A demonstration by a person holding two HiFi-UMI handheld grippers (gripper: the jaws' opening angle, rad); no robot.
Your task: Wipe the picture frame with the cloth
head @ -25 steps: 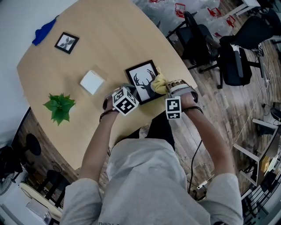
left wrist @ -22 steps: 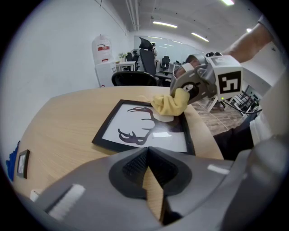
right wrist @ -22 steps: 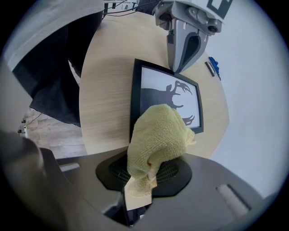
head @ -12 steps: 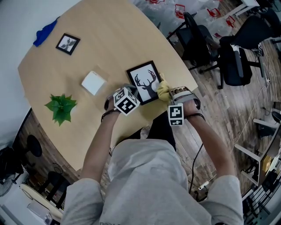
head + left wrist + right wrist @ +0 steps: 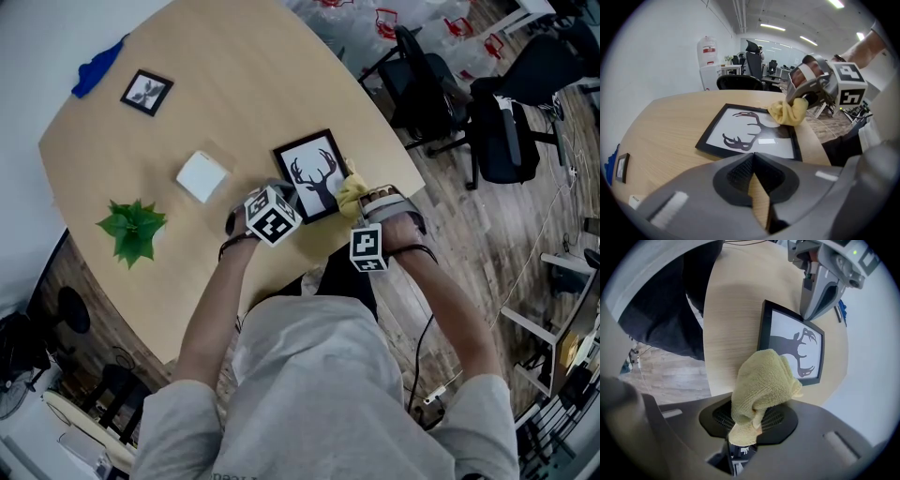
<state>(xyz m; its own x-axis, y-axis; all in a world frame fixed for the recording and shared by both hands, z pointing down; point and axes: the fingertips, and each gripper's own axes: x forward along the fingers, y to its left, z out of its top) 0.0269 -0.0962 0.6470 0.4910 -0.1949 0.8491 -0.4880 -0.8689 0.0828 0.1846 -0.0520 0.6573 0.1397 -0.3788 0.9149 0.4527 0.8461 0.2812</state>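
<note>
Office chairs and a wood-plank floor edge a rounded, pale wood table. Both claws are at its near side, each angled steeply down.

The right claw is pinched shut on the yellow cloth. 1 end is caught between the pads, and the rest bulges out ahead of the tips in a loose wad. That wad sits on the corner of the picture frame nearest this claw and covers part of the black border and the white print.

The frame lies flat on the table, just ahead of both claws, and shows a black deer head with antlers.

The left claw is pressed together with nothing between its pads. Bare table shows beneath it, and the frame starts just beyond its tips. From the right claw's camera its tip stands at the frame's far edge, but contact cannot be made out.

Beyond the left claw and to its left are a white box and a green plant. Well beyond those lie a small framed picture and a blue rag at the table's far rim.
</note>
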